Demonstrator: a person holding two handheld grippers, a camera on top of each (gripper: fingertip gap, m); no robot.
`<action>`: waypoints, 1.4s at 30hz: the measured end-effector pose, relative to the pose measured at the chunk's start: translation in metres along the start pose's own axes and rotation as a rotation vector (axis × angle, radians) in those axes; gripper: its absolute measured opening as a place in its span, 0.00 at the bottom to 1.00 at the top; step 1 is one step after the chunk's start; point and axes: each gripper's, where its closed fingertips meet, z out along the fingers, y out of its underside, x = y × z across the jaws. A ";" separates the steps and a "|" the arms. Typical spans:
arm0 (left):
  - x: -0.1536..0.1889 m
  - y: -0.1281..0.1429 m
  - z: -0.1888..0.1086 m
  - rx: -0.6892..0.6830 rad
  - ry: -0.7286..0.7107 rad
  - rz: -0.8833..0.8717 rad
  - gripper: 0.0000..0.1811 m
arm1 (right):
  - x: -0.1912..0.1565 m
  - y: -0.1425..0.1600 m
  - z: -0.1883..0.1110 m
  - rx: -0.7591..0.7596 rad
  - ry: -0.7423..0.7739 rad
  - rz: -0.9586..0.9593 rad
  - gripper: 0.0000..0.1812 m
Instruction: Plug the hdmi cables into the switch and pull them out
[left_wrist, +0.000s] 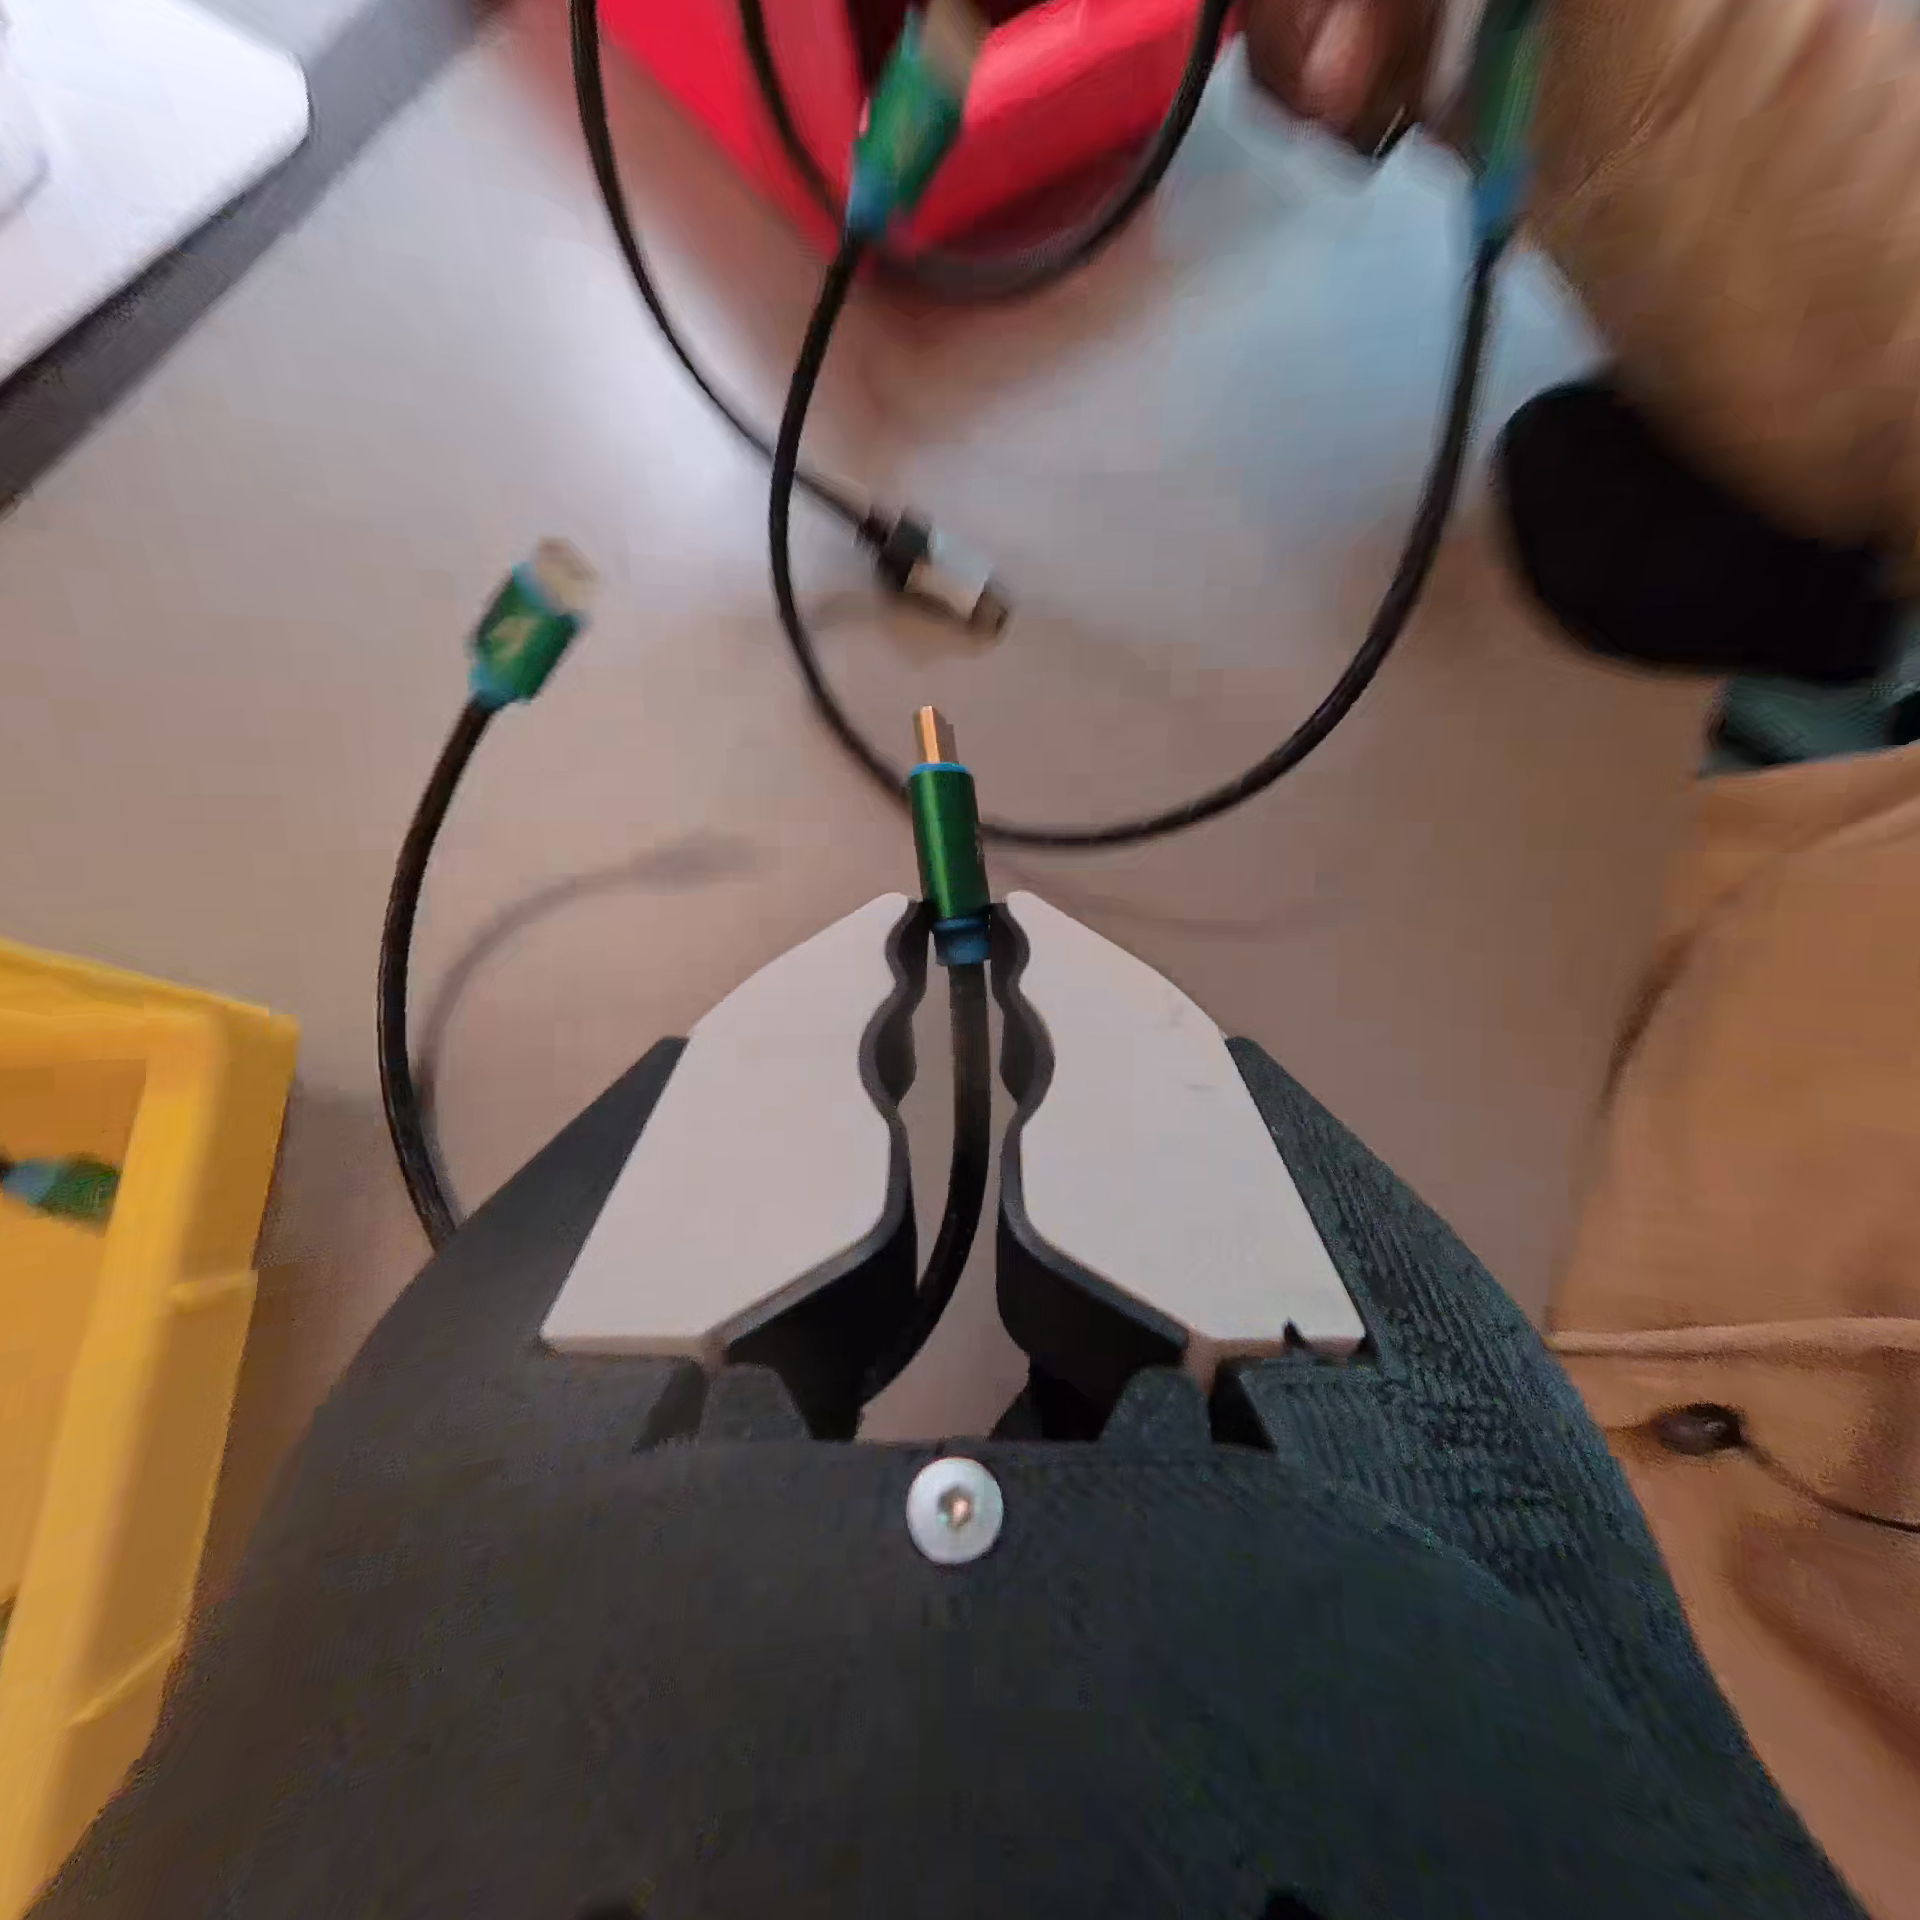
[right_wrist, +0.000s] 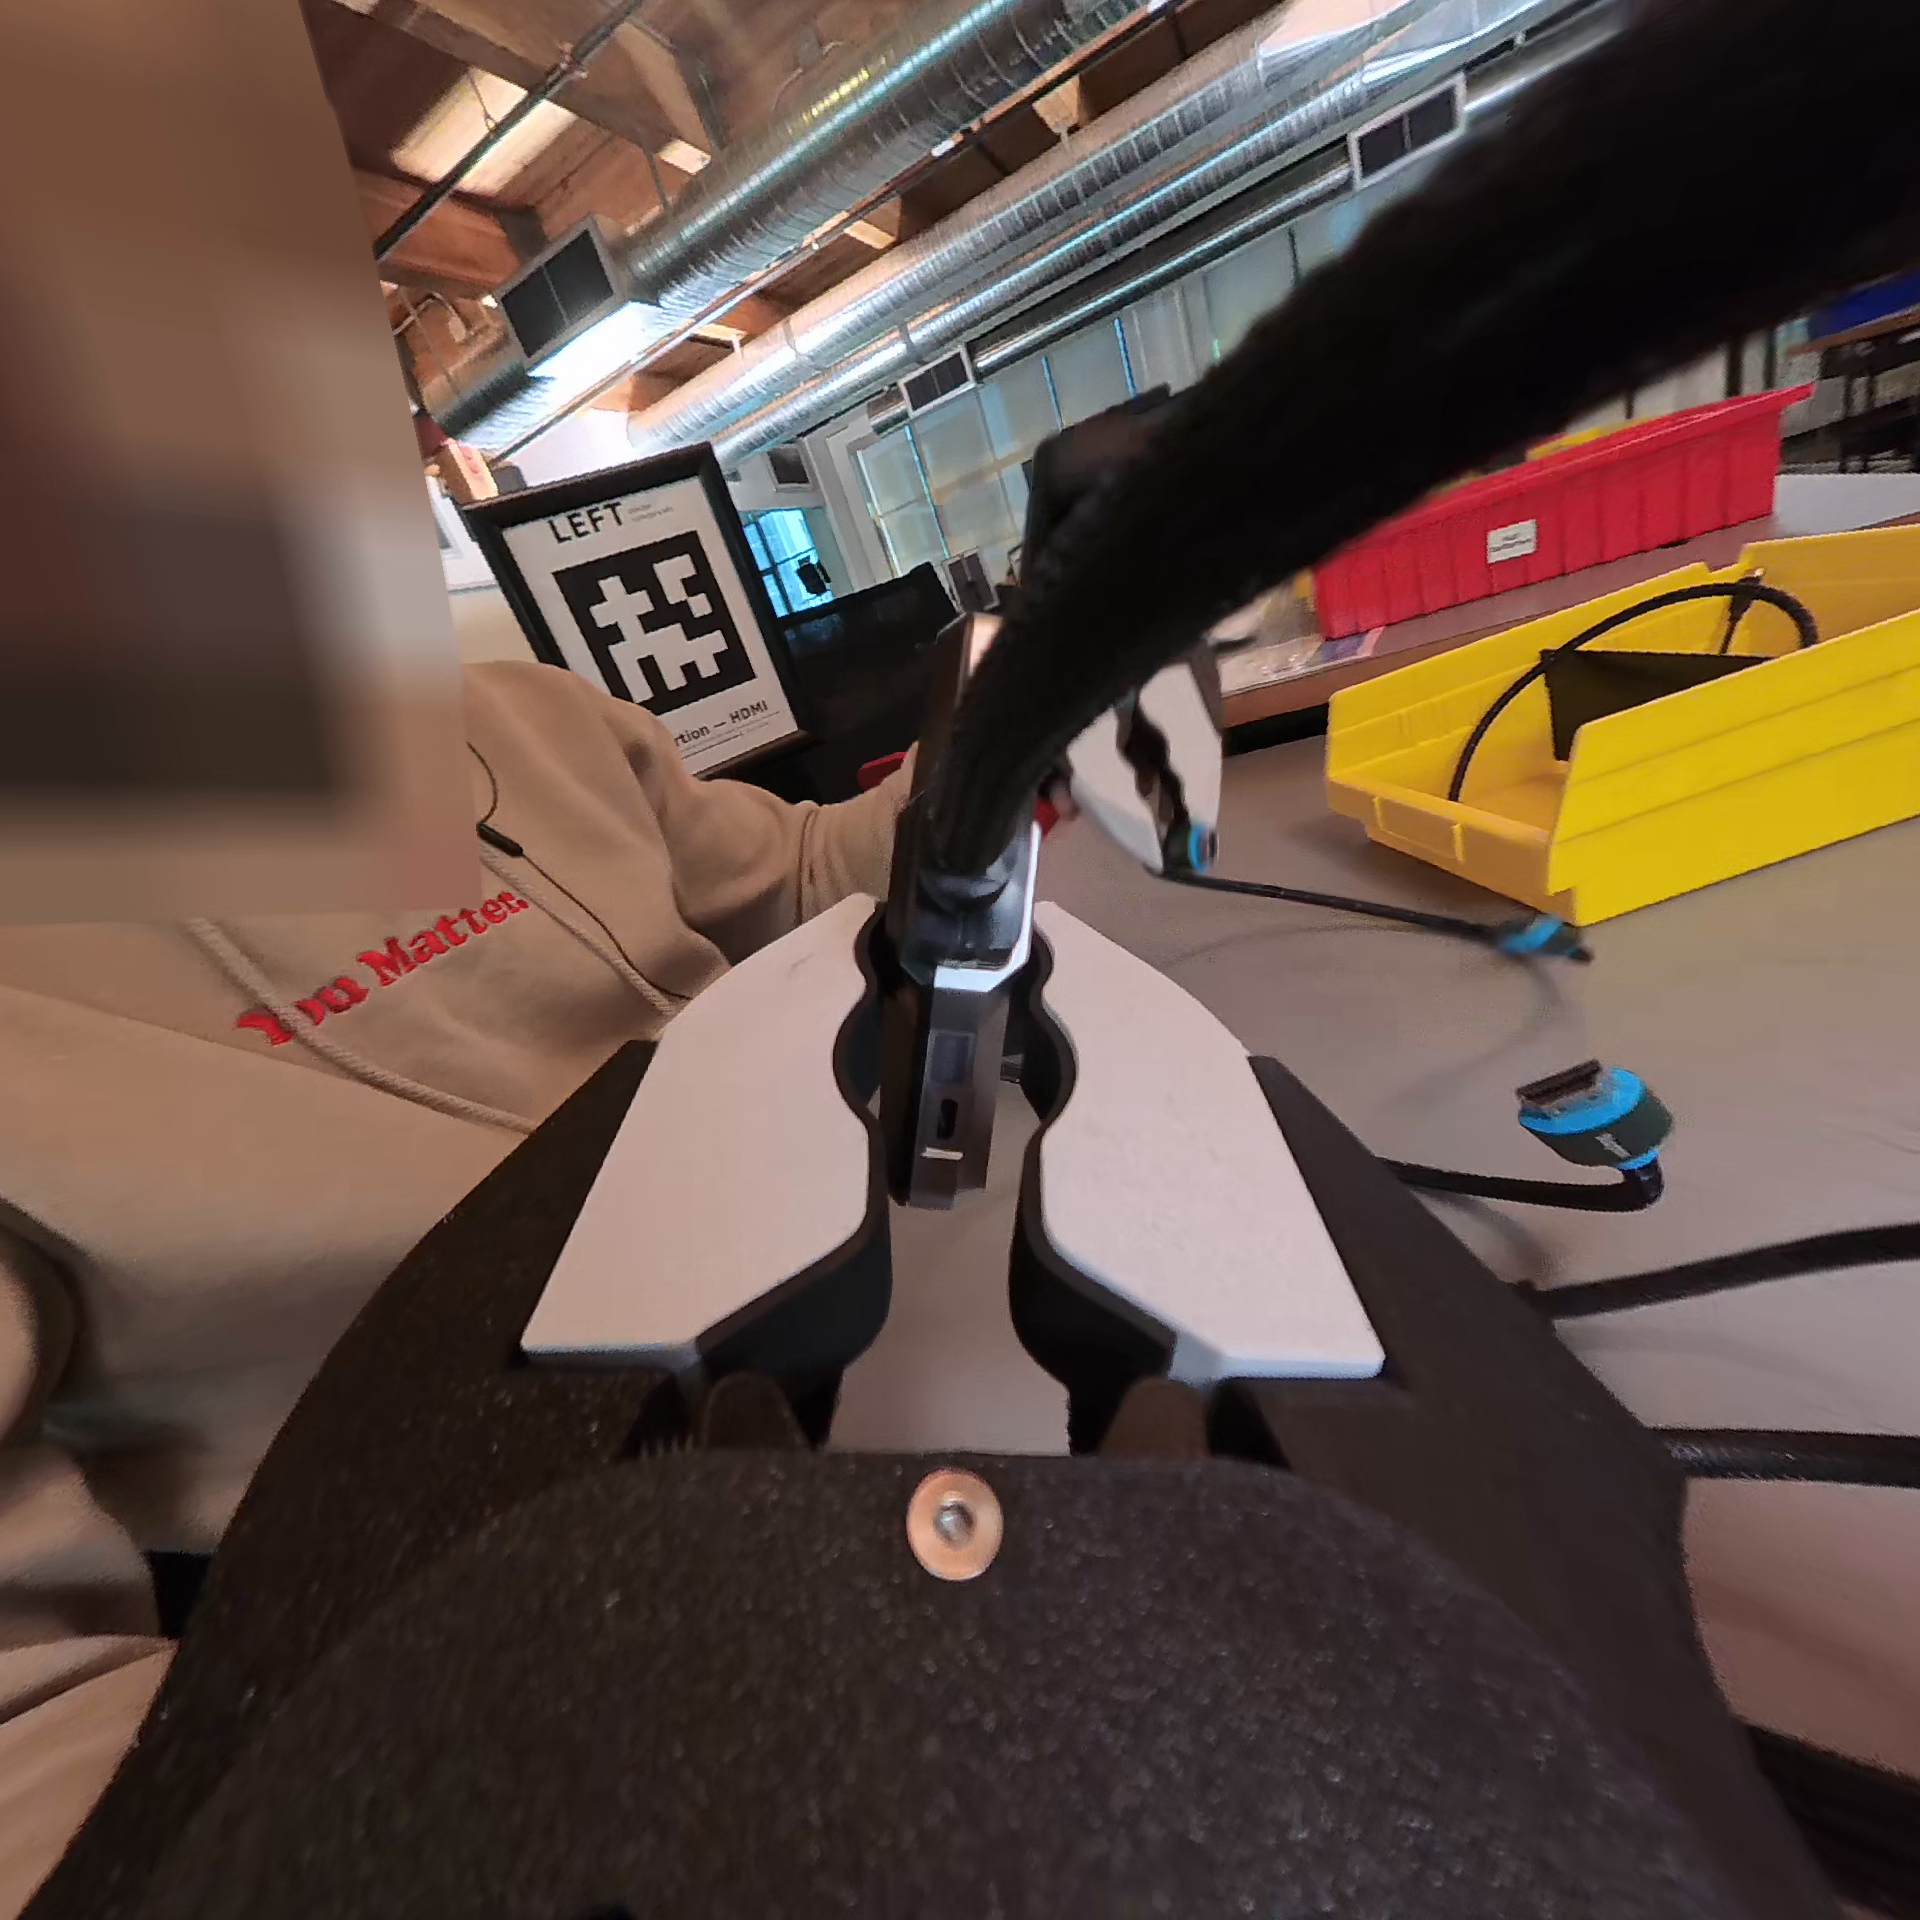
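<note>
bin (right_wrist: 1621, 821) on table (right_wrist: 1351, 1049) | plug (right_wrist: 1595, 1117) before bin

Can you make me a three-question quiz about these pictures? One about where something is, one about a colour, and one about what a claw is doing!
1. Where is the yellow bin in the left wrist view?
A. Left edge
B. Top middle
C. Right edge

2. What colour is the shell of the plug in the left claw?
A. Red
B. Green
C. White

3. What is the right claw doing?
A. Hanging open with nothing in it
B. Gripping a yellow bin
C. Gripping the switch

Answers:
1. A, the bin sits at the lower left edge of that view.
2. B, the metal shell is green with blue rings at its ends.
3. C, the slim dark box stands clamped between its two fingers.
</note>
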 end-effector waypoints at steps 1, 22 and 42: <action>0.006 -0.017 -0.005 0.053 0.033 0.004 0.07 | -0.001 0.000 0.002 -0.002 -0.010 0.004 0.12; 0.048 -0.105 0.056 0.014 0.284 0.173 0.07 | 0.030 0.012 0.015 -0.055 0.153 0.027 0.12; 0.042 -0.096 0.054 -0.028 0.229 0.202 0.07 | 0.042 0.025 0.020 -0.124 0.219 0.047 0.12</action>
